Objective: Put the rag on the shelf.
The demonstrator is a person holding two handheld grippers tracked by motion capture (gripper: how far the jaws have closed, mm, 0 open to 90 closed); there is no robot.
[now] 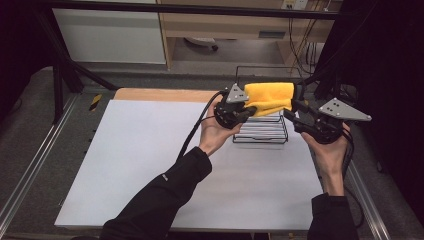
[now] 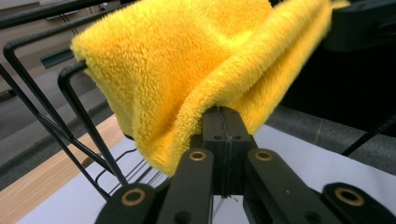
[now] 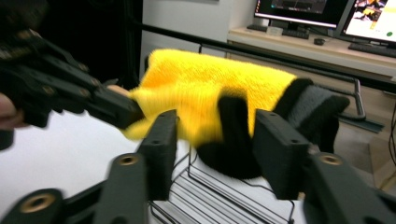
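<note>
Two tongs flank my yellow cloth, draped on the wire rack, long axis running between them. Left tongs clamp its near edge; right tongs, released, sit beside its other end.

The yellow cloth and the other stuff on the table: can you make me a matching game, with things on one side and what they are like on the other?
Things:
1. yellow cloth
2. wire rack
3. left tongs
4. right tongs

What they are like:
A. open, nothing pinched
B. draped over the top rail of the rack
C. black, standing on the white table
D. shut on the cloth's corner

Pairs: 1-B, 2-C, 3-D, 4-A
</note>
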